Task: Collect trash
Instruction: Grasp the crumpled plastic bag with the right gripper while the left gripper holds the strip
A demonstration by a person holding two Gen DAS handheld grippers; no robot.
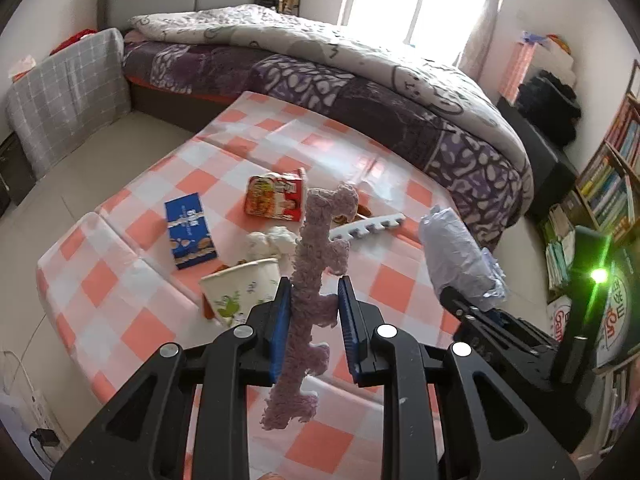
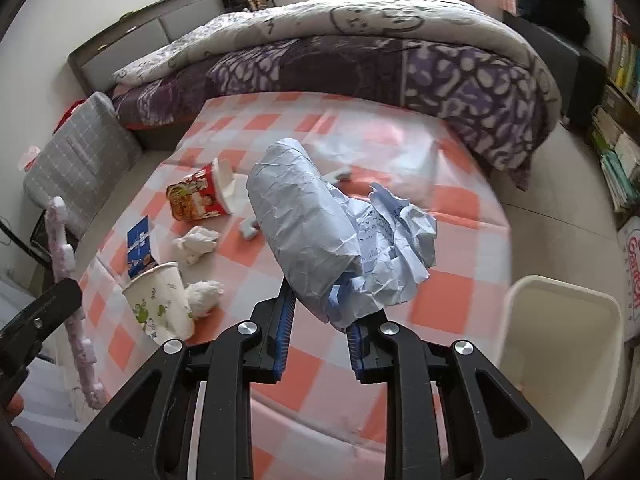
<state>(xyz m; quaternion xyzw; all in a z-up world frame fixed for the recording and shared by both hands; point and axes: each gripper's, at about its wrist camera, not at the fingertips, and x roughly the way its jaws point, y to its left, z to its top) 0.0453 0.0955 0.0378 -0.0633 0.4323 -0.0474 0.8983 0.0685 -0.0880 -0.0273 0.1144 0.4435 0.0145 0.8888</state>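
Observation:
My left gripper (image 1: pixel 314 300) holds a long pink foam strip (image 1: pixel 316 264) upright between its blue pads, above the checkered mat (image 1: pixel 132 320). The jaws look partly open, with a gap on the right side of the strip. My right gripper (image 2: pixel 320 320) is shut on a crumpled pale blue paper wad (image 2: pixel 312 236), which also shows in the left wrist view (image 1: pixel 456 256). On the mat lie a paper cup (image 2: pixel 160 308), a red noodle cup (image 2: pixel 200 196), a blue box (image 2: pixel 140 248), tissue wads (image 2: pixel 196 244) and a white foam strip (image 1: pixel 364 230).
A white bin (image 2: pixel 560 360) stands on the floor at the mat's right edge. A bed (image 2: pixel 360 48) with a purple quilt lies behind the mat. A grey checked cushion (image 2: pixel 80 160) is at left. Bookshelves (image 1: pixel 608 184) stand at right.

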